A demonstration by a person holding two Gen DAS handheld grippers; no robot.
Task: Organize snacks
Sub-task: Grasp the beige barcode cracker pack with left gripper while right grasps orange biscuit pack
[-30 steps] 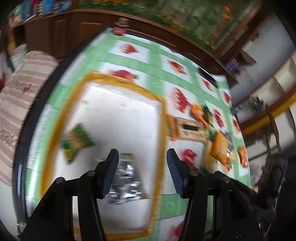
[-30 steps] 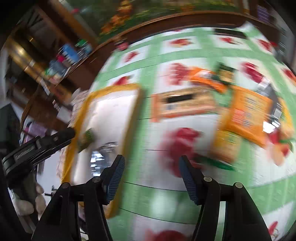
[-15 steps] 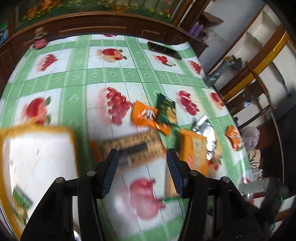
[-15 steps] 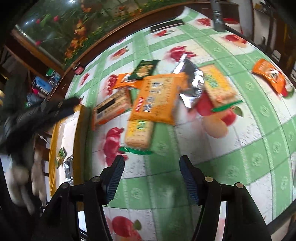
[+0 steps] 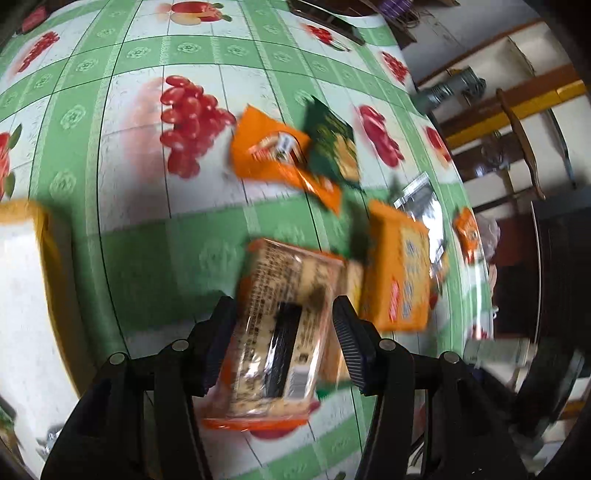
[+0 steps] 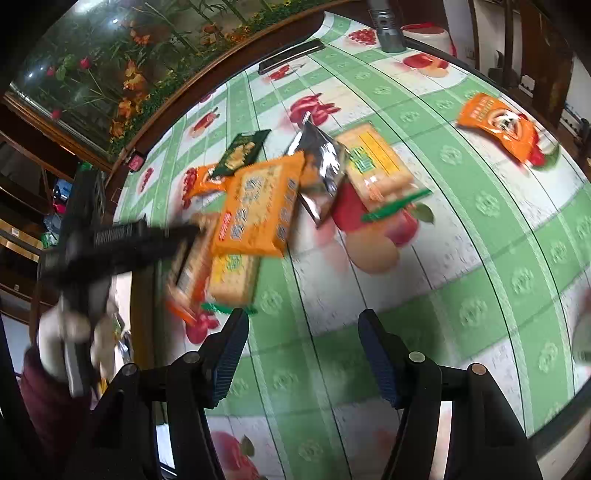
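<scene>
My left gripper (image 5: 280,332) is open, its jaws either side of a tan and orange cracker pack (image 5: 280,325) on the green fruit-print tablecloth; I cannot tell if the pads touch it. The same pack (image 6: 190,273) shows in the right wrist view under the left gripper (image 6: 147,240). A big orange pack (image 5: 400,273) (image 6: 258,210), an orange chip bag (image 5: 273,155), a dark green bag (image 5: 334,147) (image 6: 242,149), a silver bag (image 6: 321,166) and a yellow cracker pack (image 6: 373,162) lie nearby. My right gripper (image 6: 303,354) is open and empty above bare cloth.
A white tray with a yellow rim (image 5: 33,236) lies at the left. A lone orange bag (image 6: 498,125) lies far right. A dark remote (image 6: 291,55) and a grey flashlight (image 6: 386,26) sit near the far table edge. Chairs (image 5: 524,129) stand beyond the table.
My left gripper has swung from over the tray to the right and dropped around the cracker pack. My right gripper has turned right, away from the tray, toward the snack pile.
</scene>
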